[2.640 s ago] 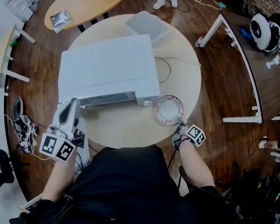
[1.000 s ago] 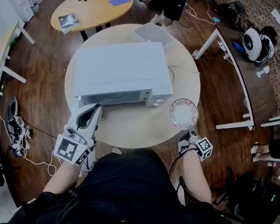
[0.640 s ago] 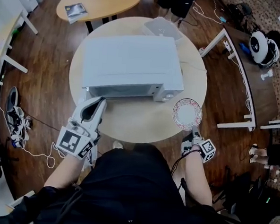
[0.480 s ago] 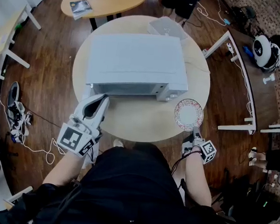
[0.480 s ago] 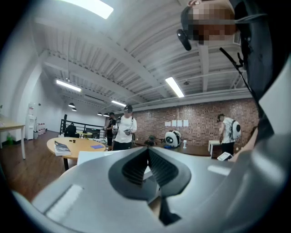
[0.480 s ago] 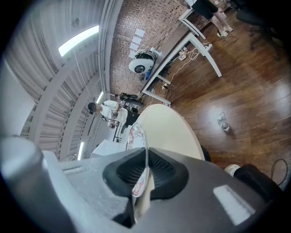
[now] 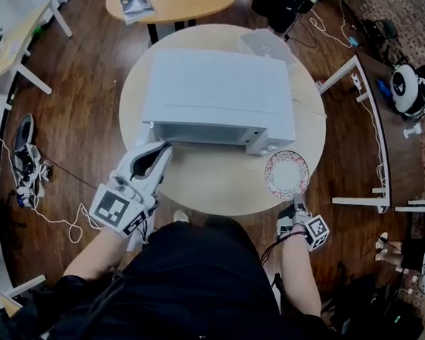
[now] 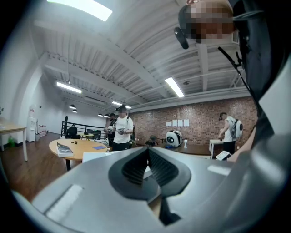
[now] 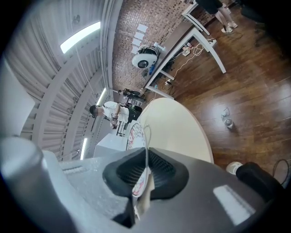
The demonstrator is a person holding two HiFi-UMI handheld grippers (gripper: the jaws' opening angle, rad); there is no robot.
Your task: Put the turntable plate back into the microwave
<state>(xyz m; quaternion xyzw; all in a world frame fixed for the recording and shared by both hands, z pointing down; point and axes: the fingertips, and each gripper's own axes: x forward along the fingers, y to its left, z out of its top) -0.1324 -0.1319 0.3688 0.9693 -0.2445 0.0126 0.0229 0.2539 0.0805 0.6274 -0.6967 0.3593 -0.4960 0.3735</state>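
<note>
While the right claw (image 7: 295,200) is clenched on the near rim of the plate (image 7: 287,174), the plate sits right of centre in the head view. It's over the right edge of the bench (image 7: 218,191), just beside the front right corner of the microwave (image 7: 221,87). Left claw (image 7: 161,150) is closed up with 0 items in it, tips near the microwave's front left corner.

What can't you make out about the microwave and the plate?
Inside the microwave: hidden, the head view looks down on its roof.
Its front: mostly blocked in the left gripper view by the left gripper.
Pattern on the plate: too small in the head view; edge-on in the right gripper view, clamped by the right gripper.
</note>
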